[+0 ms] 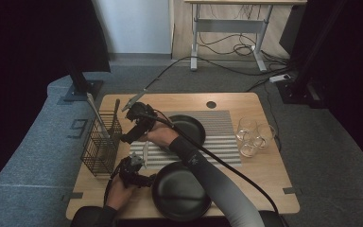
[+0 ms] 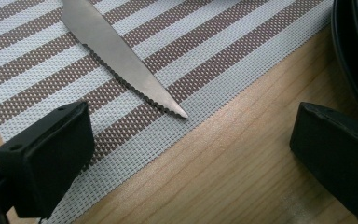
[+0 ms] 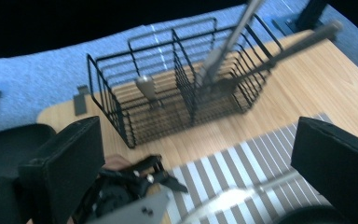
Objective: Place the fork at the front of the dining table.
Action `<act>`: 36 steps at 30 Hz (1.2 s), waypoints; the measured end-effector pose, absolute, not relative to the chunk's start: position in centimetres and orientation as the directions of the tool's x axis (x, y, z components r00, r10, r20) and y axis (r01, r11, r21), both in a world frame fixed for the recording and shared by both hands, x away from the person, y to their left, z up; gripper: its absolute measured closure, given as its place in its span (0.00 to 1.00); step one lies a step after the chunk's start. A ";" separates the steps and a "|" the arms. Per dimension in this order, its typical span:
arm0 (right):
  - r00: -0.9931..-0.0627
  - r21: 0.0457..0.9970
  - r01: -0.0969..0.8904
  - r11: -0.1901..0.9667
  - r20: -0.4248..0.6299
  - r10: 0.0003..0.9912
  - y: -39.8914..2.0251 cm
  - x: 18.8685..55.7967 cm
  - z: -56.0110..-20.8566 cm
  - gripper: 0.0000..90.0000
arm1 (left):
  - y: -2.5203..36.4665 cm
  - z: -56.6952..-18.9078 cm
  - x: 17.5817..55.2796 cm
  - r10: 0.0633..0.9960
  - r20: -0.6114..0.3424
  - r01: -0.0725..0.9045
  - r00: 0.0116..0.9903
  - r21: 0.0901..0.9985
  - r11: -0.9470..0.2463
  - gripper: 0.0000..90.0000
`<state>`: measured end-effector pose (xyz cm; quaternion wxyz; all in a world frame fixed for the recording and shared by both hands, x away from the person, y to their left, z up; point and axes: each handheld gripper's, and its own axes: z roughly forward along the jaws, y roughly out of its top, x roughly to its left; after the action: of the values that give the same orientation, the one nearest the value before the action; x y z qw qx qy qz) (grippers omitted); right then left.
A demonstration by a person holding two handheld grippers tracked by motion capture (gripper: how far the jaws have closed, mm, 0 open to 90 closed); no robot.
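Nearest the person, a black plate [image 1: 181, 191] sits at the counter's [image 1: 274, 184] front edge, its rim cut off at the right of the left gripper view. Just left of it the left gripper [image 1: 133, 171] rests low over bare wood, jaws wide with nothing between them. Ahead of those jaws a knife [image 2: 121, 58] lies flat on the striped mat [image 2: 223, 51], serrated edge toward the wood and tip stopping just short of the mat's border; its handle runs out of frame at the top. In the high view the knife [image 1: 145, 152] is a thin pale sliver, hard to make out.

Farther on, the right gripper [image 1: 137, 124] hovers above the mat's left end, jaws also wide and empty. Beyond it stands a wire basket [image 3: 177, 100] near the counter's left edge, holding blurred cutlery handles. A second black plate [image 1: 187, 129] lies on the mat, partly hidden by the forearm. Glasses [image 1: 254, 136] cluster toward the right edge, with open wood around them.
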<state>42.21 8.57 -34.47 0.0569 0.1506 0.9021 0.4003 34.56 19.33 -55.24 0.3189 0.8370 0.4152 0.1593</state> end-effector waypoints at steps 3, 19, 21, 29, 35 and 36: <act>-0.952 0.751 0.228 0.620 0.038 0.303 9.3 42.3 -34.7 0.04 | 19.3 -55.2 34.6 0.797 0.002 0.593 0.604 0.666 -0.452 0.00; -0.962 0.736 0.222 0.640 0.059 0.265 13.1 42.8 -37.1 0.19 | 19.3 -55.2 34.6 0.797 0.001 0.593 0.604 0.667 -0.451 0.00; -0.963 0.728 0.219 0.649 0.053 0.266 13.5 42.8 -37.2 0.21 | 19.3 -55.2 34.6 0.797 0.001 0.594 0.604 0.667 -0.451 0.00; -0.964 0.714 0.215 0.666 0.047 0.261 14.2 43.1 -38.8 0.45 | 19.3 -55.2 34.6 0.795 0.002 0.593 0.606 0.665 -0.454 0.00; -0.966 0.736 0.211 0.644 0.058 0.250 14.5 43.3 -39.2 0.59 | 19.3 -55.2 34.6 0.796 0.000 0.594 0.605 0.666 -0.451 0.00; -0.966 0.736 0.211 0.644 0.058 0.250 14.5 43.3 -39.2 0.59 | 19.3 -55.2 34.6 0.796 0.000 0.594 0.605 0.666 -0.451 0.00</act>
<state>43.33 14.53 -39.23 0.0244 0.1272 0.9063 0.4024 34.56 19.33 -55.24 0.3190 0.8370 0.4153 0.1585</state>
